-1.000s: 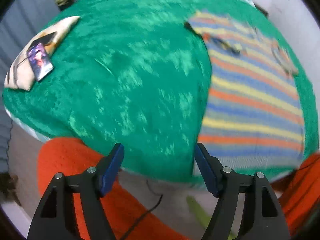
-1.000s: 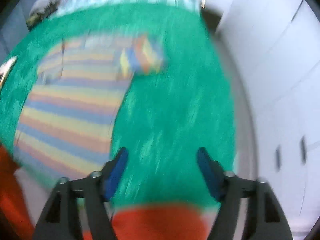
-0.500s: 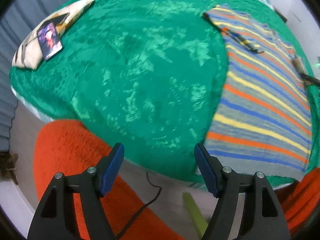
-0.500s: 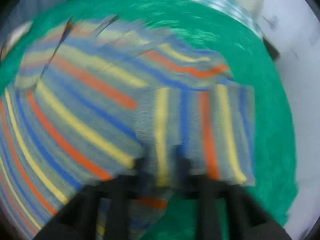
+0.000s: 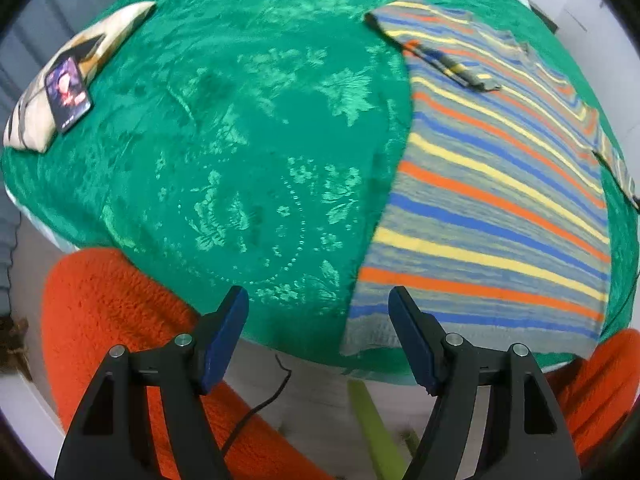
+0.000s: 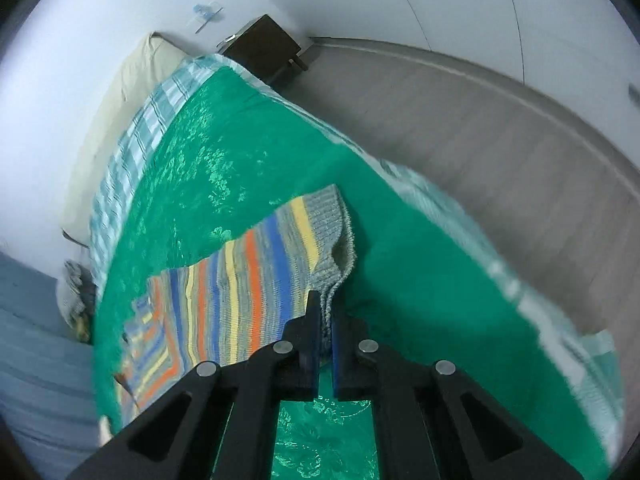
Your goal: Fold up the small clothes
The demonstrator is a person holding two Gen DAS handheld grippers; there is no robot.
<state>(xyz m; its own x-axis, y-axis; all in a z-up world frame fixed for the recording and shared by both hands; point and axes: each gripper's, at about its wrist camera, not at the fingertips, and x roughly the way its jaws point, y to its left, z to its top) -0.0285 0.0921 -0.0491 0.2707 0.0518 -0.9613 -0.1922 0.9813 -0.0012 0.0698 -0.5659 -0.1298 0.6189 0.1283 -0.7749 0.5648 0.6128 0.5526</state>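
Sweater [image 5: 492, 200] is lying at right in left view, left gripper [image 5: 318, 332] spread; only right view shows right gripper [image 6: 326, 320] pinching its cuff [image 6: 334, 256].

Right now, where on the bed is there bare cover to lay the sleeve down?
The widest bare green bedspread lies between the striped sweater and the pillow with the phone. A narrower strip runs beyond the sleeve cuff toward the floor-side edge. The right hand-held gripper is shut on the cuff; the left hand-held gripper hangs open.
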